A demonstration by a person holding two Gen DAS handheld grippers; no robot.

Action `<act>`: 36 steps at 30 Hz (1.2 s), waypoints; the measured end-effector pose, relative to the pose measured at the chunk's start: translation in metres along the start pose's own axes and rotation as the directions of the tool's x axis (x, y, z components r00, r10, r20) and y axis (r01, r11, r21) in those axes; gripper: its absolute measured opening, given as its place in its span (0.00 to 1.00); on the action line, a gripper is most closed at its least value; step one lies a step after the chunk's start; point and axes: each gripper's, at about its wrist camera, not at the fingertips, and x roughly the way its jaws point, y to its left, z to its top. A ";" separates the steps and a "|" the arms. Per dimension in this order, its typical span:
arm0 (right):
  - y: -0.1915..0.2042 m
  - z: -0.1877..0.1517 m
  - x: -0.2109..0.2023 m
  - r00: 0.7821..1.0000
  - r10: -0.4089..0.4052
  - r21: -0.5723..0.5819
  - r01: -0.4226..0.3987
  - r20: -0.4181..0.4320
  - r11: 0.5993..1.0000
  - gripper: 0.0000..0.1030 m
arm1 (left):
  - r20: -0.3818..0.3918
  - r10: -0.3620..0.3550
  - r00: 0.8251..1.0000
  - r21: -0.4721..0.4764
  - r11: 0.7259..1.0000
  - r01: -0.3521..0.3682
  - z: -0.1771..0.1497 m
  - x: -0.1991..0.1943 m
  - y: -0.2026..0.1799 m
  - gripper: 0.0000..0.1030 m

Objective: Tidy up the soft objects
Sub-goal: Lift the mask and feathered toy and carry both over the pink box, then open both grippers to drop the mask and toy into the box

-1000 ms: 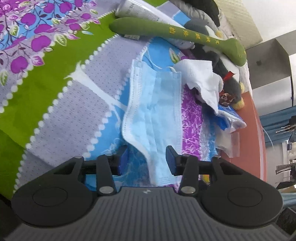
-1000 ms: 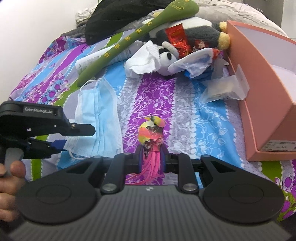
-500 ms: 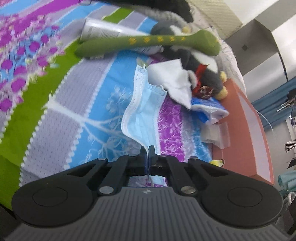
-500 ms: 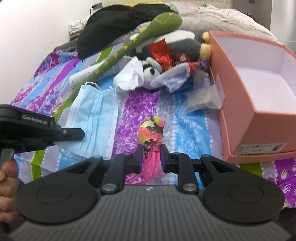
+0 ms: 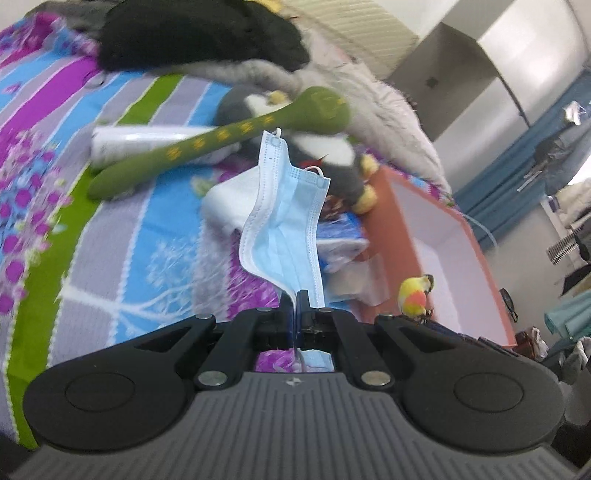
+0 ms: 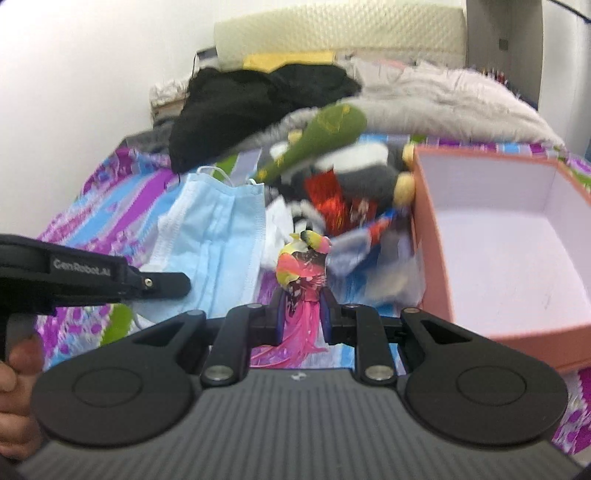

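My left gripper is pinched tight, angled downward. My right gripper clamps partway, my left hand beside it.

- striped floral bedsheet under everything
- cream foam pad at wall, far end of bed
- blue curtain, right background, blurred
- grey cabinet behind bed

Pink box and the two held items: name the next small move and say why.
Probably carry both over the open pink box and let go there. The left hand-held gripper is shut on the blue face mask, which hangs clear of the bedspread; the right hand-held gripper is shut on the colourful bird toy. The box beside them looks empty.
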 end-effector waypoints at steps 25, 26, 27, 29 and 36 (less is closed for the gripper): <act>-0.141 0.069 -0.008 0.960 -0.270 0.173 0.254 0.077 0.952 0.22 | -0.071 -0.217 0.974 0.292 0.929 0.229 0.077 0.057 -0.178 0.02; -0.148 0.070 -0.005 0.956 -0.286 0.181 0.271 0.064 0.945 0.22 | -0.096 -0.226 0.969 0.301 0.922 0.244 0.078 0.069 -0.186 0.02; -0.155 0.070 0.000 0.952 -0.302 0.189 0.288 0.047 0.939 0.22 | -0.117 -0.232 0.966 0.311 0.915 0.258 0.079 0.081 -0.191 0.02; -0.170 0.071 0.009 0.946 -0.324 0.209 0.315 0.011 0.926 0.22 | -0.162 -0.240 0.957 0.337 0.898 0.282 0.081 0.105 -0.204 0.02; -0.200 0.073 0.036 0.928 -0.338 0.290 0.370 -0.157 0.883 0.23 | -0.338 -0.210 0.917 0.364 0.870 0.333 0.084 0.185 -0.236 0.02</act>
